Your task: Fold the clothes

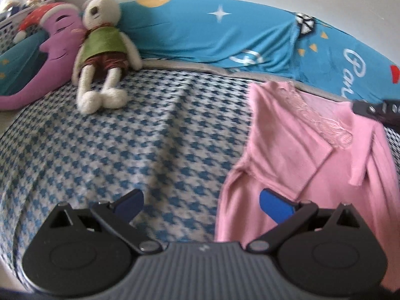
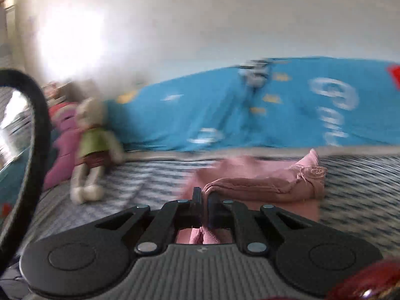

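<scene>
A pink long-sleeved garment (image 1: 312,162) with a lace collar lies on the checked bed sheet (image 1: 125,137), at the right of the left wrist view. My left gripper (image 1: 203,203) is open low over the sheet. Its right blue pad (image 1: 275,205) is above the garment's left edge, and nothing is between the jaws. My right gripper (image 1: 356,107) comes in from the right edge and pinches the garment's upper part. In the blurred right wrist view, the right gripper (image 2: 205,200) is shut on a lifted fold of the pink garment (image 2: 262,187).
A plush rabbit (image 1: 100,50) in a green top and a purple plush cushion (image 1: 55,40) sit at the far left of the bed. A blue printed quilt (image 1: 212,32) lies along the white wall. A black strap (image 2: 37,125) curves across the left of the right wrist view.
</scene>
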Tool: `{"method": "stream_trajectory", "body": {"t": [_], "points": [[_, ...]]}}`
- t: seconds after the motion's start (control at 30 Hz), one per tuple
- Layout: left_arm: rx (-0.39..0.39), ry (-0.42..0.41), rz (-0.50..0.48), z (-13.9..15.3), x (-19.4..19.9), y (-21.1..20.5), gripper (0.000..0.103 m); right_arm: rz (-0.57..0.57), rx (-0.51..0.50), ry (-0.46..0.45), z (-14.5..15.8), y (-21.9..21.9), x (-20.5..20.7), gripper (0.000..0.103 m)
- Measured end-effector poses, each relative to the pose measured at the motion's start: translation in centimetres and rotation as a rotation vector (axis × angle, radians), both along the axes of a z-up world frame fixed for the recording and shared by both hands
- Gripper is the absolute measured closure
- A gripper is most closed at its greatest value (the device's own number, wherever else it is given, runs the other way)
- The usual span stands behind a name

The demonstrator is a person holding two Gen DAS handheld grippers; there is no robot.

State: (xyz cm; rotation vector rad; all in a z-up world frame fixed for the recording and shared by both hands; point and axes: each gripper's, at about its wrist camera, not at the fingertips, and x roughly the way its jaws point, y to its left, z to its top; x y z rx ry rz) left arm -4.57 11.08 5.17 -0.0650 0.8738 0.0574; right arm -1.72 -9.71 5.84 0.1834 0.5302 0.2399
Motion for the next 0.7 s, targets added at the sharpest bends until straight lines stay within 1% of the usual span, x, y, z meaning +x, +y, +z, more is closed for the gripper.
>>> {"method": "stream_trajectory", "body": {"t": [0.07,0.13,0.17,0.23,0.3,0.4,0.47,0.6,0.7], "points": [[-0.011,0.006,0.027,0.0,-0.1,1.3,0.000,0.073,-0.028,0.013,-1.4,3.0,0.6,0.096],[-0.022,0.015,0.050,0.0,0.0,2.4,0.000,0.114,-0.055,0.075,-3.6,5.0,1.6,0.095],[-0.027,0.018,0.059,0.0,0.0,3.0,0.000,0.120,-0.063,0.108,-4.6,5.6,1.9,0.095],[-0.036,0.021,0.069,0.0,0.1,3.7,0.000,0.121,-0.065,0.142,-5.9,5.8,2.0,0.094],[-0.041,0.026,0.073,0.0,0.1,4.1,0.000,0.122,-0.062,0.171,-7.0,5.8,2.0,0.090],[-0.050,0.032,0.078,0.0,0.0,4.6,0.000,0.120,-0.012,0.178,-6.8,4.5,1.6,0.086],[-0.057,0.032,0.080,0.0,0.1,4.8,0.000,0.116,0.009,0.171,-6.2,3.5,1.3,0.086],[-0.070,0.041,0.066,0.0,0.5,3.9,0.000,0.105,0.011,0.154,-4.4,2.0,1.3,0.086],[-0.052,0.046,0.040,0.0,1.3,2.5,0.000,0.070,0.021,0.146,-3.5,0.5,1.7,0.086]]}}
